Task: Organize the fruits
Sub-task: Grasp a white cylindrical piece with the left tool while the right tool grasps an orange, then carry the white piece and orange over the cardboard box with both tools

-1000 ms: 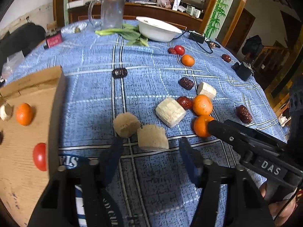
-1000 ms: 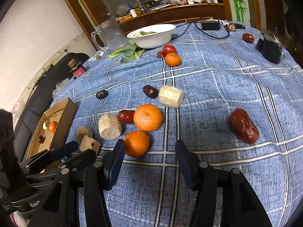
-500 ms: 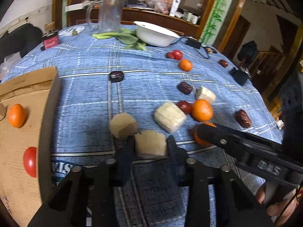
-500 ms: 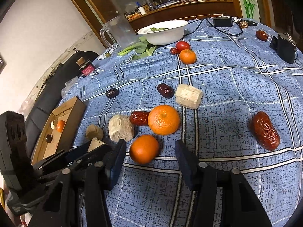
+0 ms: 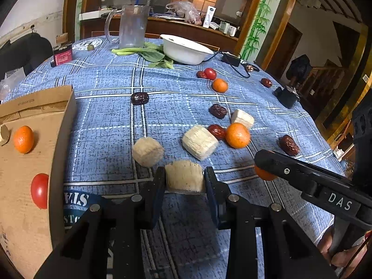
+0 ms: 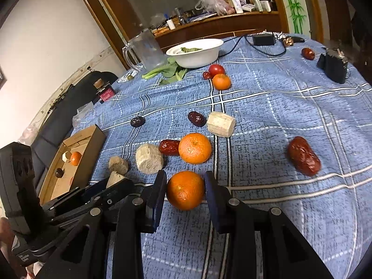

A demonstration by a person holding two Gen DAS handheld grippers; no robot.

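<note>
Gripping two pieces at once: our left gripper (image 5: pixel 184 181) has closed on the pale fibrous chunk (image 5: pixel 183 174), just beside the cardboard box (image 5: pixel 62 139); it looks light, stiff and rough, so flat sides suit. Our right gripper (image 6: pixel 184 190) has closed on the orange (image 6: pixel 185 190), farther from the box; it's round and smooth, so we hold across the middle.

in the left wrist view the right gripper's black finger covers most of an orange (image 5: pixel 264 174) at about four o'clock; only a sliver shows. the cardboard box (image 5: pixel 28 162) runs off the edge at nine o'clock, and a pale round piece (image 5: pixel 3 134) inside it is cut there too. in the right wrist view a small dark thing (image 6: pixel 59 172) in the box is too small to name.
</note>
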